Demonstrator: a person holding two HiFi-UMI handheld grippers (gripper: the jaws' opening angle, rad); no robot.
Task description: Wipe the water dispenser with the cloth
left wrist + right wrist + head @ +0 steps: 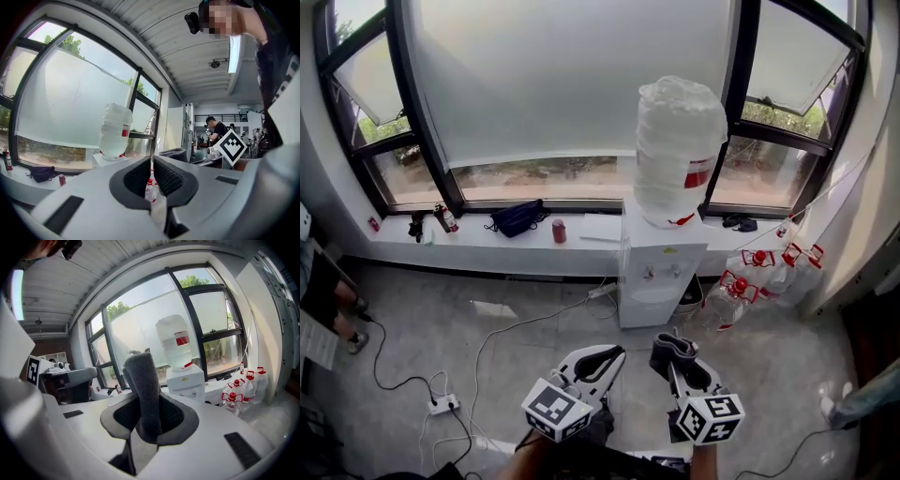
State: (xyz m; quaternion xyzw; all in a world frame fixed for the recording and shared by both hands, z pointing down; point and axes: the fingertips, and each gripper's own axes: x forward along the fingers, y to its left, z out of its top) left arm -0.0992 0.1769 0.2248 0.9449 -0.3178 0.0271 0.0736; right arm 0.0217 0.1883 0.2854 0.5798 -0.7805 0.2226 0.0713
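The white water dispenser stands against the window sill, with a large clear bottle upside down on top. It also shows in the right gripper view as a small white cabinet, and its bottle appears in the left gripper view. My right gripper is shut on a grey cloth, a step back from the dispenser's front. The cloth sticks up in a fold between the right gripper's pads. My left gripper hovers beside it; its jaws stand together with nothing between them.
Several spare water jugs with red caps sit on the floor right of the dispenser. A dark bag and a red can lie on the sill. A power strip with cables lies on the floor at left. People stand at both edges.
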